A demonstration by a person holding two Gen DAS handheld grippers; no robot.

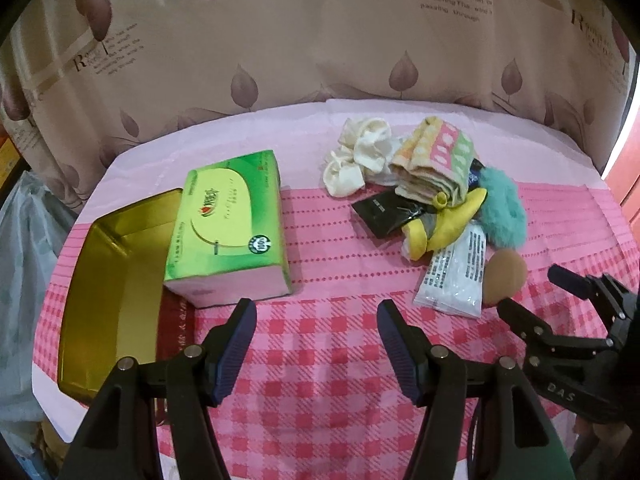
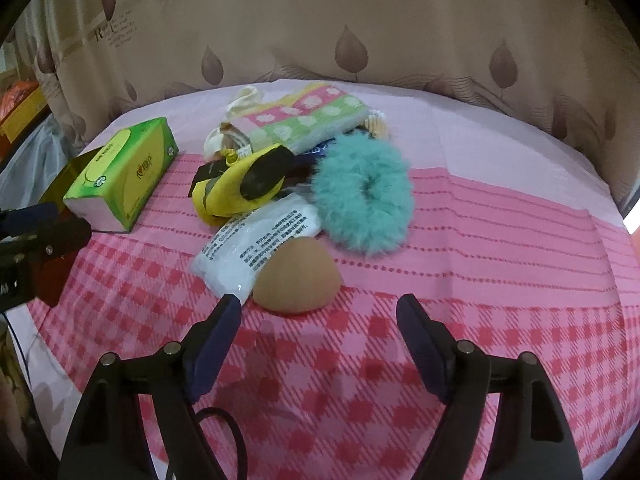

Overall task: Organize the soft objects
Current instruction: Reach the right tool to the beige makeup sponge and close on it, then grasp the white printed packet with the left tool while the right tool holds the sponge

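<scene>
A pile of soft things lies on the pink checked cloth: a tan egg-shaped sponge [image 2: 298,276], a white wipes packet [image 2: 256,240], a teal fluffy scrunchie [image 2: 364,196], a yellow and black soft item [image 2: 240,188], a folded flowered towel [image 2: 308,124] and cream socks [image 1: 360,152]. My right gripper [image 2: 319,303] is open and low over the cloth. The sponge sits just beyond its tips, nearer the left finger, with no pad touching it. My left gripper [image 1: 316,307] is open with nothing in it, just in front of a green tissue box [image 1: 230,228].
An open gold tin [image 1: 112,280] lies left of the tissue box, at the table's left edge. A black sachet [image 1: 380,212] lies beside the pile. A leaf-print curtain hangs close behind the table. Bare checked cloth stretches in front of both grippers.
</scene>
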